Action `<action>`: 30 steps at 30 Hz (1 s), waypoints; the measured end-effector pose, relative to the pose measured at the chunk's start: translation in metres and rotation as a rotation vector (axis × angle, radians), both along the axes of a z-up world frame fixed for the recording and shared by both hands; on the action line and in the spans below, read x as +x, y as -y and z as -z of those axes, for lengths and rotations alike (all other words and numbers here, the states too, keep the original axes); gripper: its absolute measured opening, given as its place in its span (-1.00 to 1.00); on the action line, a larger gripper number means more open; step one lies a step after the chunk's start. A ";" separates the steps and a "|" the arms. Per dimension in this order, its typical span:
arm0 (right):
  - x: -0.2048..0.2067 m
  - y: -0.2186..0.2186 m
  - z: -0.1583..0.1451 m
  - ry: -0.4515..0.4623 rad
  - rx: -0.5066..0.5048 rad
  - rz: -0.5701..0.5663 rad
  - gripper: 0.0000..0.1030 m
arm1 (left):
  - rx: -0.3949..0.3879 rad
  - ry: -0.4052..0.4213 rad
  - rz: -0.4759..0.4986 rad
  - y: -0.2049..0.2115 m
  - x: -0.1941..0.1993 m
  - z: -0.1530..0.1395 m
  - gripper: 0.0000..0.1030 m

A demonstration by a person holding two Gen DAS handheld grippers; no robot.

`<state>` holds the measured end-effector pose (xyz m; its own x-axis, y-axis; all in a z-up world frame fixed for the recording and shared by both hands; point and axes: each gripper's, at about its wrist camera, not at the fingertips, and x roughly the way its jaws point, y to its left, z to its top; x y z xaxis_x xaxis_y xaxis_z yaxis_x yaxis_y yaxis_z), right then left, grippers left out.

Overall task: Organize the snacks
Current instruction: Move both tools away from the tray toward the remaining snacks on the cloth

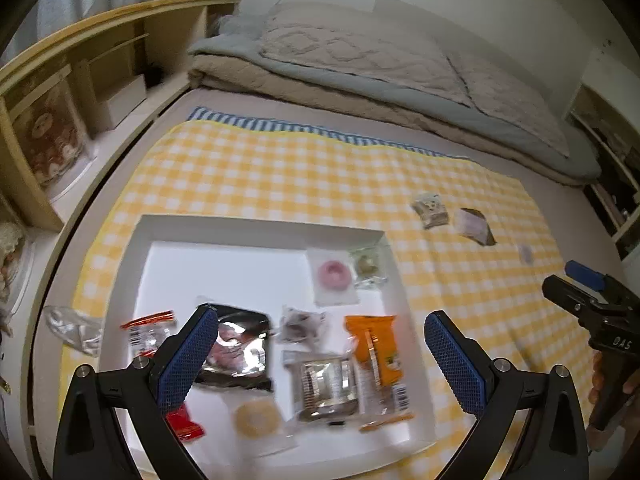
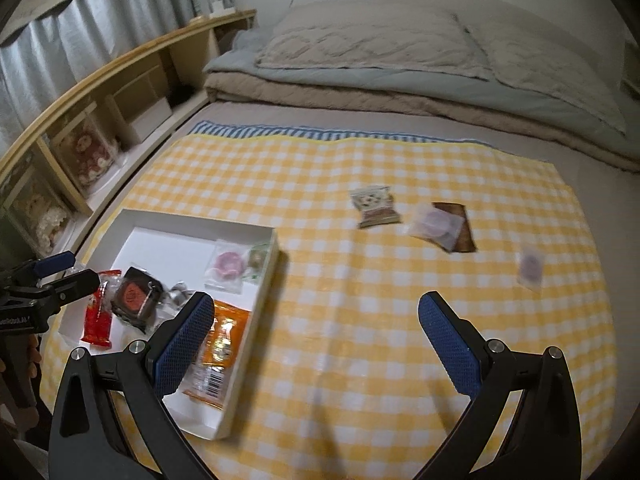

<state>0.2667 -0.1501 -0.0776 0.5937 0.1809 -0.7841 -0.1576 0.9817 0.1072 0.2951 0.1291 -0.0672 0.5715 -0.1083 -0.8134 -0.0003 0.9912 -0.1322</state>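
Left wrist view: my left gripper (image 1: 320,356) is spread wide, holding nothing, above the white box (image 1: 224,226) on the checked cloth (image 1: 280,176). Between its fingers I count roughly nine packets in the box, motion-blurred: a foil pack (image 1: 240,350), an orange packet (image 1: 376,344) with a barcode, a clear tray pack (image 1: 324,384), a beige ring (image 1: 256,418) and a red wrapper (image 1: 182,420) toward the near edge, a red-topped bag (image 1: 148,328) at the left wall, a small dark pack (image 1: 302,322) mid-box, and a pink donut (image 1: 334,276) with a green sweet (image 1: 366,264) in the far right corner. No brand is legible to me. At the right edge my right tool's body reads "DAS".

On the right wrist camera my right gripper (image 2: 316,344) is equally wide and empty over bare cloth. Three snacks lie beyond it toward the cloth's far right: a printed pouch (image 2: 374,206), a round sweet (image 2: 436,222) resting on a brown pack (image 2: 460,232), and a small purple one (image 2: 530,266) apart, nearer the right edge.
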 end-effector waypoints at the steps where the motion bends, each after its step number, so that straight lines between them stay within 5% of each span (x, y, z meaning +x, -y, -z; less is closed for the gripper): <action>1: -0.001 0.008 -0.001 0.003 0.004 0.012 1.00 | 0.003 0.002 0.005 0.004 0.002 0.001 1.00; 16: -0.006 0.117 -0.002 0.036 -0.035 0.171 1.00 | -0.004 0.060 0.092 0.092 0.055 0.019 1.00; 30: 0.005 0.208 0.029 0.009 -0.069 0.323 1.00 | -0.030 0.026 0.083 0.167 0.135 0.076 1.00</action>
